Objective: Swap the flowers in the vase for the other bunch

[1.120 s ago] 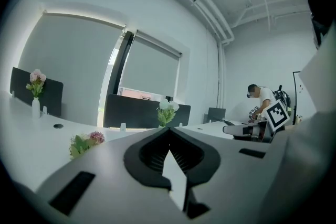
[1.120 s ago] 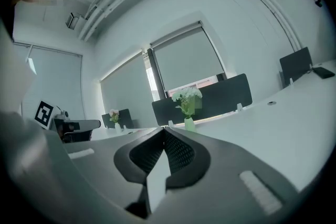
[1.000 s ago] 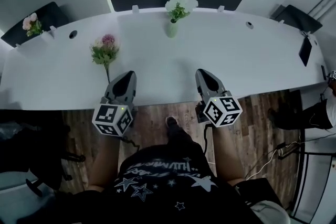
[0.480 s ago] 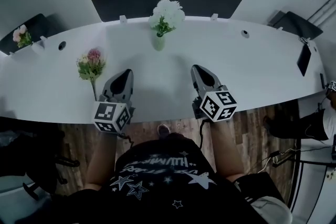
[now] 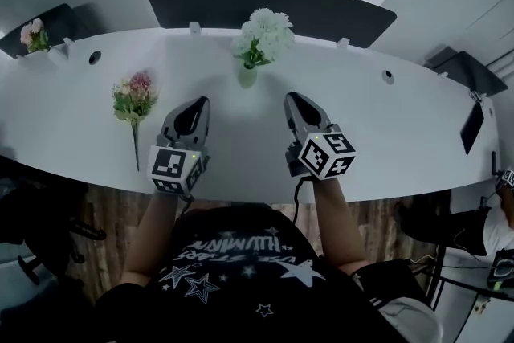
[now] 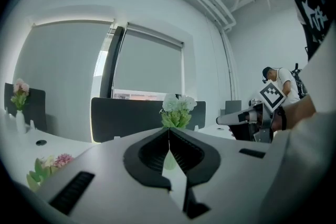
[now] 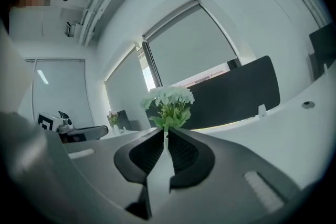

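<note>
Two grippers hang over the white table (image 5: pixel 385 124), and neither one carries anything. The left gripper (image 5: pixel 199 102) has its jaws pressed tight together on nothing, and the right gripper (image 5: pixel 291 97) shows the same closed seam. Beyond them, roughly between the two, the small pale vase (image 5: pixel 247 77) stands upright near the table's far edge with the white flowers (image 5: pixel 265 32) in it. The other bunch (image 5: pixel 133 96), with pinkish blooms, lies flat on the table left of the left gripper, its stem toward the person, touching neither gripper.
</note>
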Demonstrator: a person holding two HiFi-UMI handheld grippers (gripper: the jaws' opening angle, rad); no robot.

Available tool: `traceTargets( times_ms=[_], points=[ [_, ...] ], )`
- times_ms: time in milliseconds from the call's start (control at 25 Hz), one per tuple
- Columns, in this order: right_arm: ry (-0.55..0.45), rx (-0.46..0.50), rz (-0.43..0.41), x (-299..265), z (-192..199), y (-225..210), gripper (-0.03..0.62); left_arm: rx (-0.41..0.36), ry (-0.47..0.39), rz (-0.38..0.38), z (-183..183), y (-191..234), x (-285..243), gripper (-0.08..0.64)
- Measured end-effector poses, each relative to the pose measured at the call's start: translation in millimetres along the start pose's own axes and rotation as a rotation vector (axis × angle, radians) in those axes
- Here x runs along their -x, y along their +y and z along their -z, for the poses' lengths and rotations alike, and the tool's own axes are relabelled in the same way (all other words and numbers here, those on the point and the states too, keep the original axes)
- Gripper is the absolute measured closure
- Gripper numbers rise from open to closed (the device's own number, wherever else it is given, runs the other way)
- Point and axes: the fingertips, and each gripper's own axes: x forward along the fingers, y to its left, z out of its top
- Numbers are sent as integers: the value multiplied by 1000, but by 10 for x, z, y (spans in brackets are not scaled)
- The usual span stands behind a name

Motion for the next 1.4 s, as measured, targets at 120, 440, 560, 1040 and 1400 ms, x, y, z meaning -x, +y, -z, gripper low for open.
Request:
traceTargets(
  times_ms=[120, 440, 560, 1040, 1400],
  points=[
    [11, -16, -34, -144, 17, -40, 588, -6, 6, 0, 66, 25, -152, 551],
    [82, -68, -103, -494, 178, -130, 571, -51, 122, 85, 294, -87, -477, 551],
    [108, -88, -118, -592, 265, -136, 546, -54, 133, 102, 373, -94, -552, 549],
    [171, -123, -155, -1047, 406, -214, 403, -81, 168, 244, 679, -75, -1038, 312],
    [215, -101, -214, -1308, 403, -215, 387, -156, 203, 297, 1056, -104, -1481, 268]
  ],
)
